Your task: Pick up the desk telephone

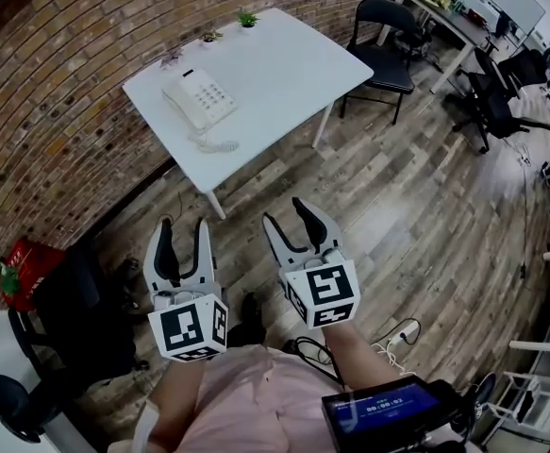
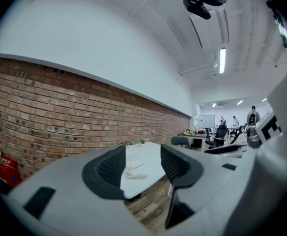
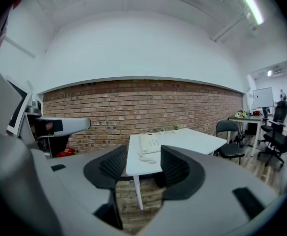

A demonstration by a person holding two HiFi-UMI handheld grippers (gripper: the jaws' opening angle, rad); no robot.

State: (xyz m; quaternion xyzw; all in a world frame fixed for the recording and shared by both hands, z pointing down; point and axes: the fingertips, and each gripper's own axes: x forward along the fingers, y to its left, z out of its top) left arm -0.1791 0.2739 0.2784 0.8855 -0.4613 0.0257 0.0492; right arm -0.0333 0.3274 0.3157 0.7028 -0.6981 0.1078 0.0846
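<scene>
- Left tool (image 1: 182,232) and right tool (image 1: 289,215): we hold both open, empty, aimed at the desk (image 1: 284,64) for approach.
- Telephone (image 1: 199,99) sits there, well apart, untouched.

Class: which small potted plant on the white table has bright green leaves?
The potted plant farthest from the desk telephone; the other plants, nearer it, look dull and brownish.
</scene>
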